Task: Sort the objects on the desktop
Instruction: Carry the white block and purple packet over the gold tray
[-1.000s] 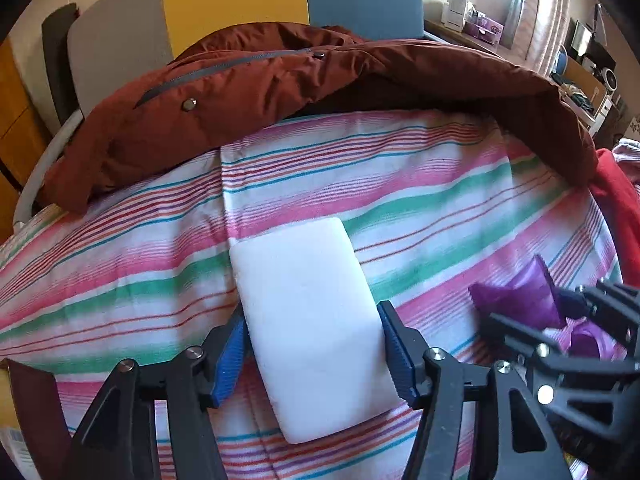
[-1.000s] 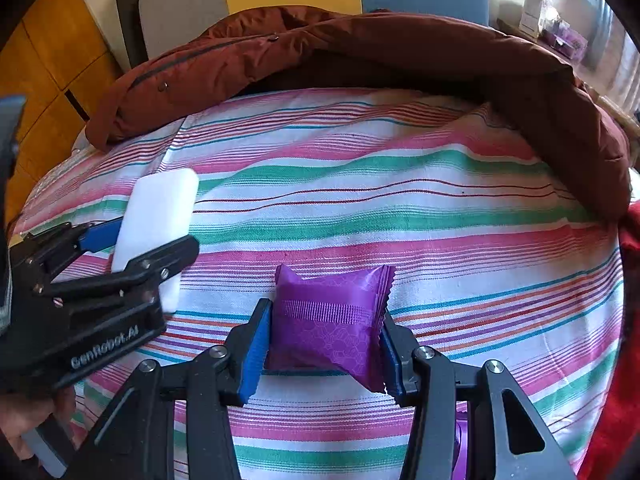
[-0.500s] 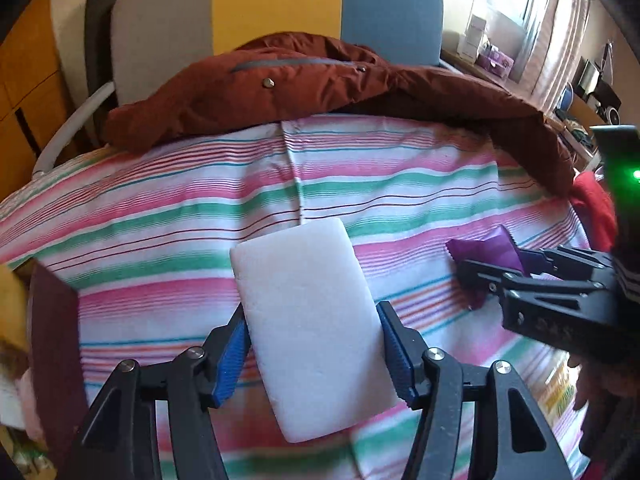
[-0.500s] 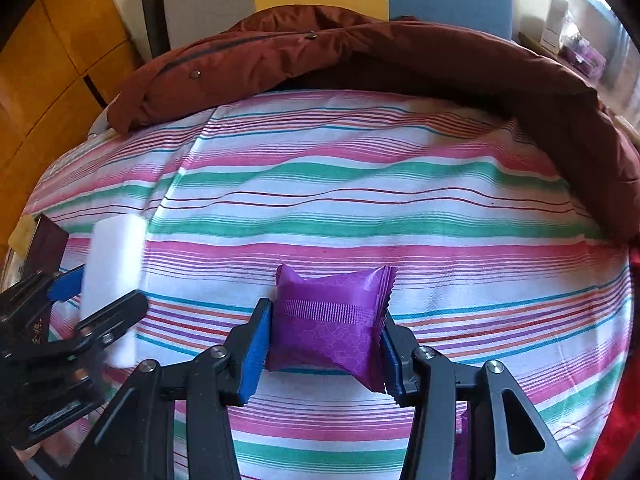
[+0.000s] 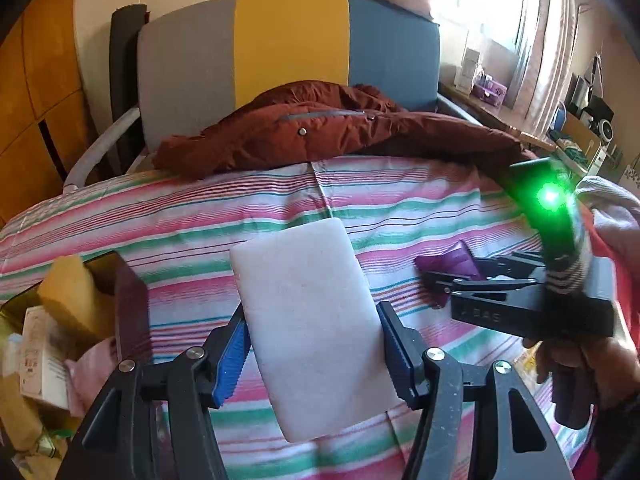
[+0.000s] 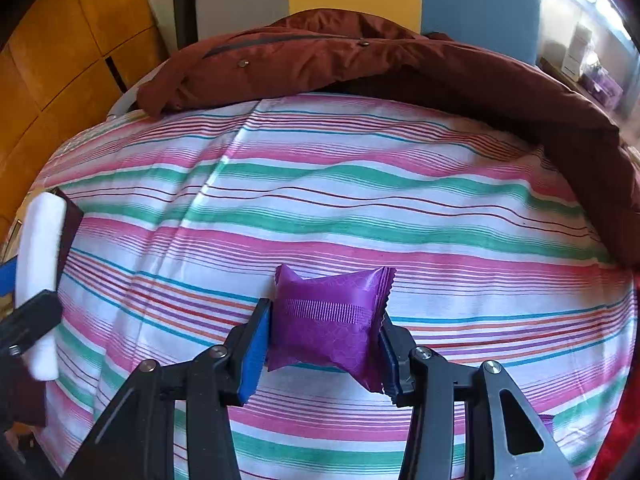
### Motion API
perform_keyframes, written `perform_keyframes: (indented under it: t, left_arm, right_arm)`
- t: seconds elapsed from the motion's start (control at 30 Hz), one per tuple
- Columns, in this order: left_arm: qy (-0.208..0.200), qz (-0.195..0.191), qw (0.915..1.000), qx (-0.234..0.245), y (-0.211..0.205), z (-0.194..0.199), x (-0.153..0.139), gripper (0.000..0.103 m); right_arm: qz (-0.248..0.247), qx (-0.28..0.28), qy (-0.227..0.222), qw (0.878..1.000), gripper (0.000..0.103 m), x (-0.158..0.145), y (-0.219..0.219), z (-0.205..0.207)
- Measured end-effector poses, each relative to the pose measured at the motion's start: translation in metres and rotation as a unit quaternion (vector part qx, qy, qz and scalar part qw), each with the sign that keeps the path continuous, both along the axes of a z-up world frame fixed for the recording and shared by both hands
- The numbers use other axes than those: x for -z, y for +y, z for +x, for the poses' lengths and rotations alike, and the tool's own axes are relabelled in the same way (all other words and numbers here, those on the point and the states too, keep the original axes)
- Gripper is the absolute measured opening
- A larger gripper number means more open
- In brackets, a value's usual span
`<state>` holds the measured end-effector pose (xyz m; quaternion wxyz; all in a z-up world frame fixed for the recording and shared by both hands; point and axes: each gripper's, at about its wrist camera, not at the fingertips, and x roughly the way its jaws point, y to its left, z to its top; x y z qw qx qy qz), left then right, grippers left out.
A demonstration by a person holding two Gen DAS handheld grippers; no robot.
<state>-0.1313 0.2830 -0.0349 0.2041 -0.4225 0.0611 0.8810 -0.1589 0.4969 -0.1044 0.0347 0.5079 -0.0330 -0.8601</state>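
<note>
White foam and purple foil, one in each tool, both lifted above the striped bedcover (image 6: 360, 208)

The left tool (image 5: 312, 344) is clamped across the short sides of the white sponge block (image 5: 308, 312), its long axis pointing forward; the dark open box (image 5: 128, 300) of oddments lies just to its left, nearest this hand; the right tool (image 6: 324, 340) is pinched on the purple packet (image 6: 328, 328), well apart from that box.
</note>
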Motion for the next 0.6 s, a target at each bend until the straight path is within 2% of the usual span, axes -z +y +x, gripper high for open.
perform_keyframes:
  t: [0.17,0.27,0.4,0.6]
  left_arm:
    - [-0.018,0.026,0.9995,-0.01,-0.022,0.007,-0.005,0.061]
    - [-0.012,0.038,0.9991,-0.015,-0.038,0.013,-0.012,0.061]
    - [-0.005,0.044,0.9988,-0.02,-0.053,0.02,-0.021,0.061]
    - [0.022,0.032,0.9988,-0.029,-0.076,0.034,-0.036,0.061]
  right_arm:
    - [-0.007,-0.006,0.001,1.0,0.048,-0.002,-0.007,0.004]
    - [-0.011,-0.012,0.002,1.0,0.047,-0.003,-0.017,0.003]
    - [-0.017,-0.023,0.004,1.0,0.047,-0.001,-0.029,-0.005]
    - [-0.025,-0.037,0.014,0.999,0.047,-0.011,-0.043,-0.001]
